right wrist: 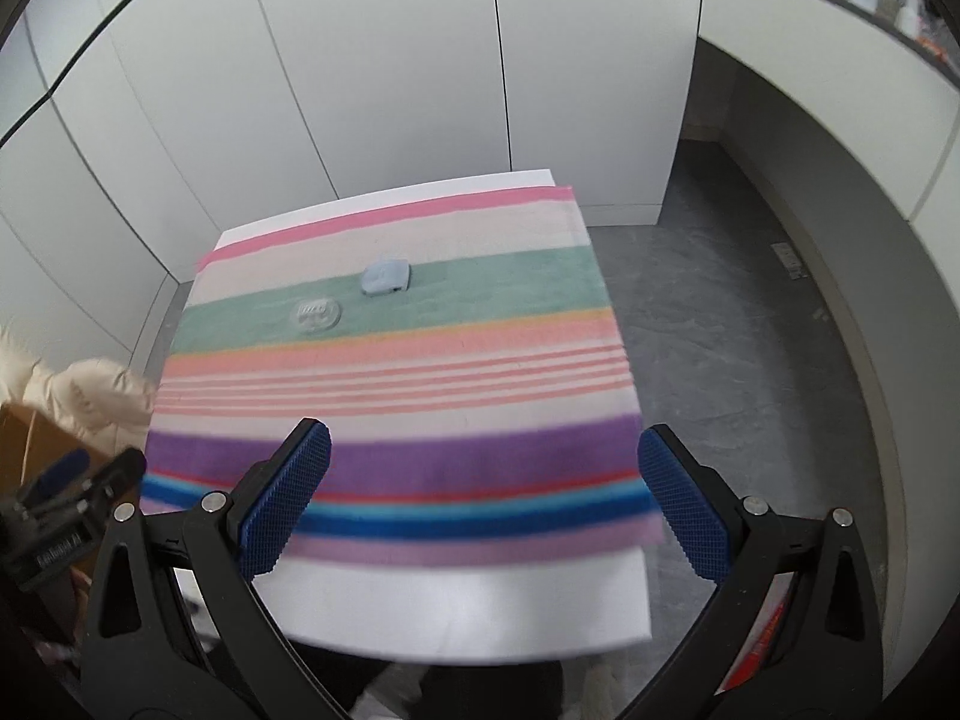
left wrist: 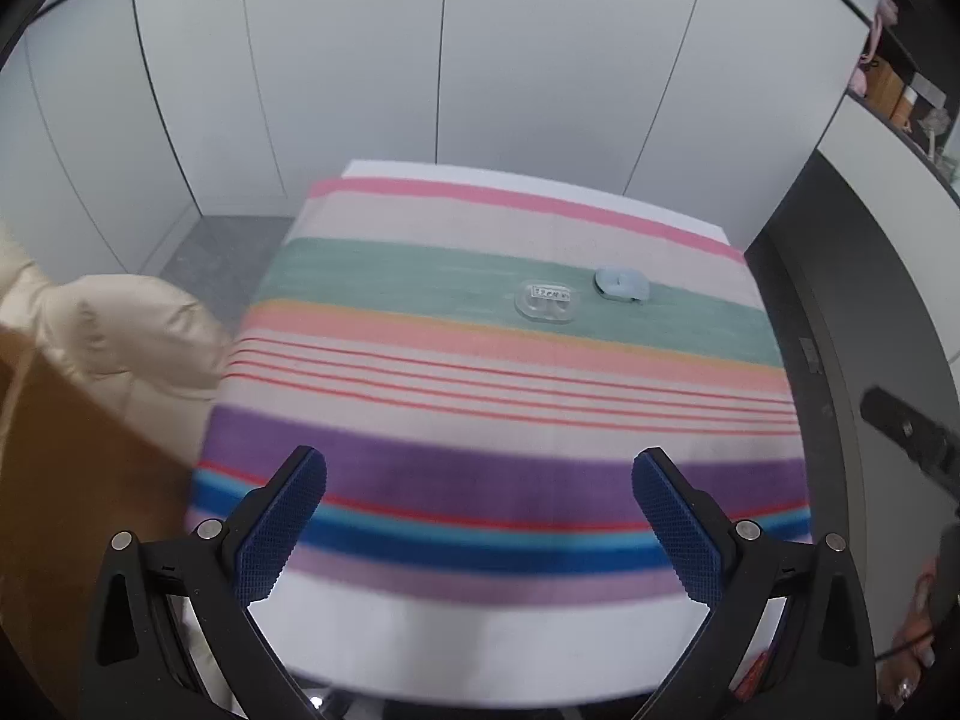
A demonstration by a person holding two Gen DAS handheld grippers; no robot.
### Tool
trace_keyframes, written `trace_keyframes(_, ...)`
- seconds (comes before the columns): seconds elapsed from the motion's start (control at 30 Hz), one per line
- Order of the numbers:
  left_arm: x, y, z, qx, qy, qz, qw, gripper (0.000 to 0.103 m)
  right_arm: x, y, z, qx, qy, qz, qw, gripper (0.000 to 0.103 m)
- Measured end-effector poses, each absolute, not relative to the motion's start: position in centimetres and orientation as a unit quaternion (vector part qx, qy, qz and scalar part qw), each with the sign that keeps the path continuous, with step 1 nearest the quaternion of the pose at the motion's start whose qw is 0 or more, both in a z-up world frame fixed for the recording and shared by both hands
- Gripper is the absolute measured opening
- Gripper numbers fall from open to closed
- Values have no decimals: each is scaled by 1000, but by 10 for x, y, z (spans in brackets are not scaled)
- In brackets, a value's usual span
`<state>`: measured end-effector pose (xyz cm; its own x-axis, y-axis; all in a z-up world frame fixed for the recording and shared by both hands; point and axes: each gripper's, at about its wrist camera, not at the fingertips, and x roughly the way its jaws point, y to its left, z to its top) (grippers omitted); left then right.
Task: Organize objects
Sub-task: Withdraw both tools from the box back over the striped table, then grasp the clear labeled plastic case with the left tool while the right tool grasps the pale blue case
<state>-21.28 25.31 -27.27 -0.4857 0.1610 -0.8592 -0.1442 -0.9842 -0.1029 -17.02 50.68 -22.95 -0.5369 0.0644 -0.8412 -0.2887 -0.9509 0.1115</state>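
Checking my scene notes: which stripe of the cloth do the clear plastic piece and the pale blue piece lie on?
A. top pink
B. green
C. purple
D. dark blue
B: the clear plastic piece and the pale blue piece both rest on the green stripe of the striped cloth.

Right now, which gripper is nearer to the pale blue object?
Right, slightly. The pale blue object lies ahead-left of the right gripper and ahead-right of the left gripper; both stay far back.

Matt striped cloth (left wrist: pixel 480 372), clear glossy plastic case (left wrist: pixel 545 300), pale blue plastic case (left wrist: pixel 619 283)
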Motion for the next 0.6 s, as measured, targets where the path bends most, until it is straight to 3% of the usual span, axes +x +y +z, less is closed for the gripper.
trace_keyframes(0.37, -295, 273, -349, -529, -21, 845, 71, 102, -336, 497, -335, -497, 121, 857, 64, 103)
trace_keyframes(0.6, -314, 285, -376, -542, -21, 837, 71, 102, -394, 454, -386, -516, 99, 850, 29, 102)
